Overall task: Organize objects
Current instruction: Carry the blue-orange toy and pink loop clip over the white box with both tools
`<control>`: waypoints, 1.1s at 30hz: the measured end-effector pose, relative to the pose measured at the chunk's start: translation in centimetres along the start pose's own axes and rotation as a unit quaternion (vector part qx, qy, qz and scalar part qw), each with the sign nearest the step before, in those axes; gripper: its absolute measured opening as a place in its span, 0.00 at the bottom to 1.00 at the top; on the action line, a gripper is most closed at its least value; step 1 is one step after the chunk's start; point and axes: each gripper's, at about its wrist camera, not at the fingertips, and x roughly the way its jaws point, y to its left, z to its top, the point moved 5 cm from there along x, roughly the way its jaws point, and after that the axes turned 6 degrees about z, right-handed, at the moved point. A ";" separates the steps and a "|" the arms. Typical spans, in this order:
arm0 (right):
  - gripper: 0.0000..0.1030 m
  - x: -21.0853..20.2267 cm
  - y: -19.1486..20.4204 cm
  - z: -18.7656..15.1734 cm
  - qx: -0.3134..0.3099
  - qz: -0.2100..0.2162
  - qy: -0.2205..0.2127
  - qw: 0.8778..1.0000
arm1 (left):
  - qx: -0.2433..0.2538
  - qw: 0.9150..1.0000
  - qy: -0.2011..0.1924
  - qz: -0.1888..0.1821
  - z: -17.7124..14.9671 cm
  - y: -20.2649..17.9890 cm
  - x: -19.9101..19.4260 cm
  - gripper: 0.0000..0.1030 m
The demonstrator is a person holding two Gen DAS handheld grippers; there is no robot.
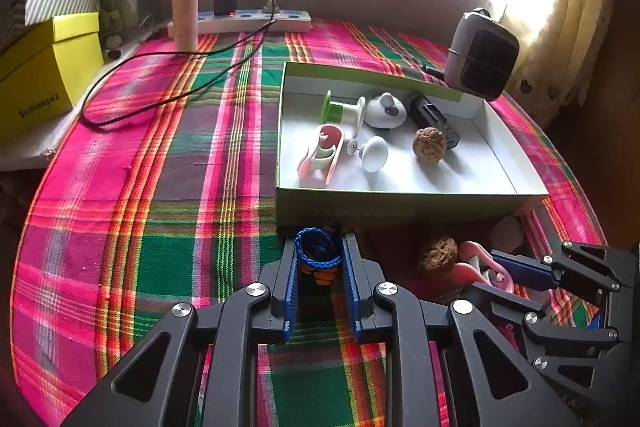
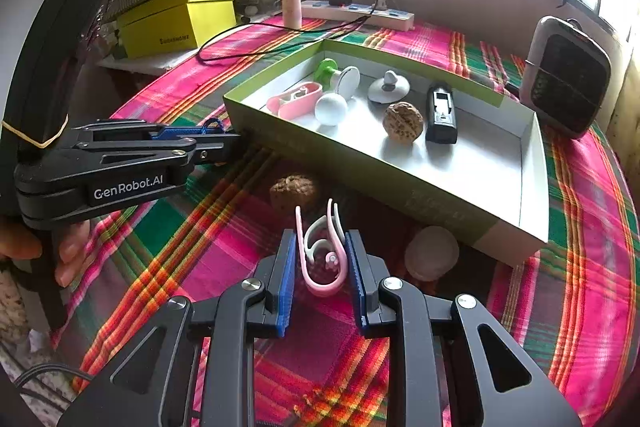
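Both grippers are pointing down at a plaid tablecloth (image 1: 160, 211), just in front of the near wall of an open green box (image 1: 400, 205).

Left gripper (image 1: 319, 259): its jaws are pressing on a blue braided cord (image 1: 318, 251) with something orange beneath it, right at the box's near left corner.

Right gripper (image 2: 320, 259): its jaws are clamping a pink clip (image 2: 322, 259), which is standing upright between the blue pads.

Lying loose on the cloth beside the clip are a walnut (image 2: 294, 191) and a pale round knob (image 2: 432, 253), both close under the box wall.

Inside the box are sitting a second pink clip, a white knob, a green-and-white spool, another walnut and a black rectangular device; its right half is lying bare.

To the left of the box, the cloth is lying open as far as a black cable (image 1: 168, 83) near the table's far edge.
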 end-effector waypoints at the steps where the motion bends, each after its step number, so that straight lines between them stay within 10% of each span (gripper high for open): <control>1: 0.24 -0.1 -0.1 0.0 0.001 0.000 -0.002 1.000 | 0.001 1.000 -0.001 0.000 0.0 -0.1 -0.2 0.18; 33: 0.24 -3.3 -6.7 3.4 0.071 -0.063 -0.052 0.994 | 0.032 0.999 -0.022 -0.035 3.8 -4.4 -0.7 0.18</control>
